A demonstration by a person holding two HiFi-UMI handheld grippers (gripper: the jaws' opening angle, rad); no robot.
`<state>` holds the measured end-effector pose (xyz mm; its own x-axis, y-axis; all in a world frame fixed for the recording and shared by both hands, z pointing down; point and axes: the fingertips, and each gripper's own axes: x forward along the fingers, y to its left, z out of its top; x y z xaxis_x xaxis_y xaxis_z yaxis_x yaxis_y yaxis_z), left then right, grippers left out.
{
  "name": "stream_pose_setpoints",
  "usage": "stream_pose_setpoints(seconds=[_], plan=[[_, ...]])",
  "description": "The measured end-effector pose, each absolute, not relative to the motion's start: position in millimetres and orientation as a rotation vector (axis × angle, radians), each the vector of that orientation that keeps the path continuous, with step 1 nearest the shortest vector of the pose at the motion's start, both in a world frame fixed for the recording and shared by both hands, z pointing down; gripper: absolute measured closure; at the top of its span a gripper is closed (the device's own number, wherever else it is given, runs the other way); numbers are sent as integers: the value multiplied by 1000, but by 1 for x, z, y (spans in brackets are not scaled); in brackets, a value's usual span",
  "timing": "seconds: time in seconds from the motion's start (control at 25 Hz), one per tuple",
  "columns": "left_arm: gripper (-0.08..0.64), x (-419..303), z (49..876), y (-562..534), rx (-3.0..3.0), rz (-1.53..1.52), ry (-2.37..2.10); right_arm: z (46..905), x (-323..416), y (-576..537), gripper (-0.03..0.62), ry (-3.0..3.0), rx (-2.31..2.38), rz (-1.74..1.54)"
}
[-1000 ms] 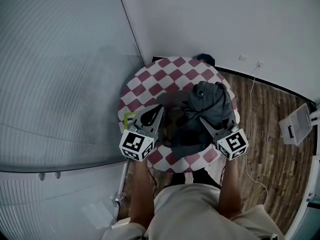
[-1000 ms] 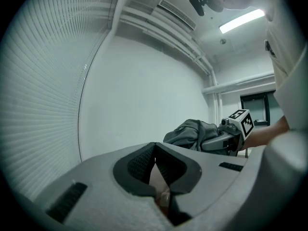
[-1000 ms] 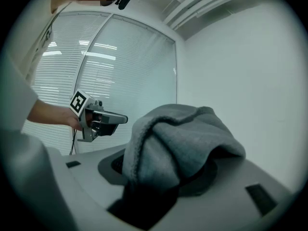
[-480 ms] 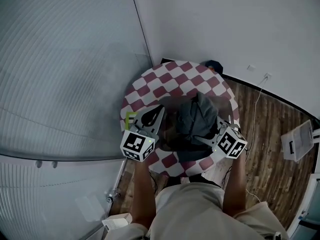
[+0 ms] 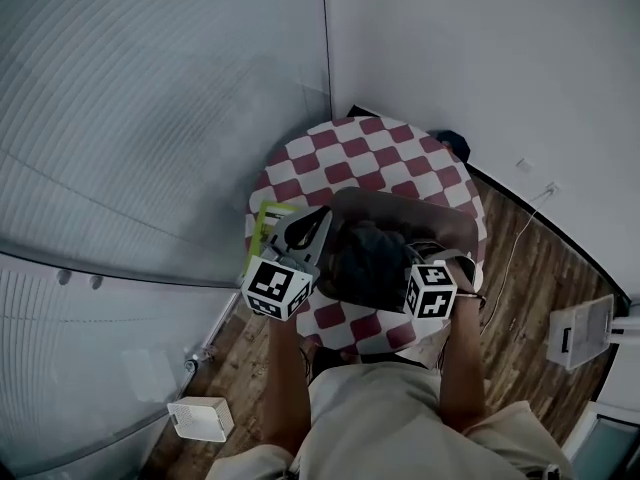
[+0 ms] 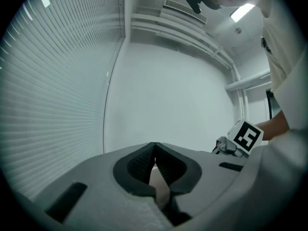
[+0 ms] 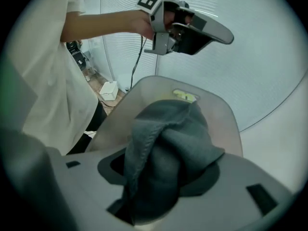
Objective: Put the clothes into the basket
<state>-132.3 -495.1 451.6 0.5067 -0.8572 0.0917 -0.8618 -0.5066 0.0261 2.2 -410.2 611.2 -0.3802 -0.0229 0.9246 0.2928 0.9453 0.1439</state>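
Note:
A dark grey cloth [image 5: 368, 263] hangs bunched over the open brown basket [image 5: 445, 220] on the round red-and-white checked table [image 5: 385, 153]. My right gripper [image 5: 398, 264] is shut on the cloth; in the right gripper view the cloth [image 7: 168, 143] fills the jaws and spills forward over the basket's pale wall [image 7: 226, 124]. My left gripper [image 5: 316, 224] hovers at the basket's left rim. Its pads [image 6: 144, 161] meet at the tips, with nothing seen held. From the right gripper view the left gripper [image 7: 211, 32] floats above the rim.
A yellow-green item [image 5: 266, 220] lies on the table left of the basket. White blinds and a wall close the far side. On the wooden floor are a white box [image 5: 200, 418], a white device [image 5: 575, 333] and a cable [image 5: 520, 240]. A dark object [image 5: 455, 144] sits behind the table.
My right gripper has carried the grey cloth left and towards me, from the table's right side to over the basket's middle. The left gripper has stayed by the rim.

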Motion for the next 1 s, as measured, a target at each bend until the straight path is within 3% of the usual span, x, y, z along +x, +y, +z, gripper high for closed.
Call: stream_pose_setpoints(seconds=[0.04, 0.2, 0.68, 0.76, 0.92, 1.0], plan=[[546, -134, 453, -494, 2654, 106, -1538, 619, 3, -416, 362, -1927, -165, -322], [546, -139, 461, -491, 2620, 113, -1567, 628, 7, -451, 241, -1941, 39, -288], [545, -126, 456, -487, 2650, 102, -1517, 558, -11, -482, 238, -2158, 375, -420], [546, -123, 452, -484, 2673, 110, -1495, 519, -12, -497, 238, -2364, 622, -323], [546, -120, 443, -477, 2724, 112, -1445, 439, 16, -515, 238, -2929, 1167, 255], [546, -118, 440, -471, 2754, 114, -1410, 428, 29, -509, 238, -2965, 1286, 293]])
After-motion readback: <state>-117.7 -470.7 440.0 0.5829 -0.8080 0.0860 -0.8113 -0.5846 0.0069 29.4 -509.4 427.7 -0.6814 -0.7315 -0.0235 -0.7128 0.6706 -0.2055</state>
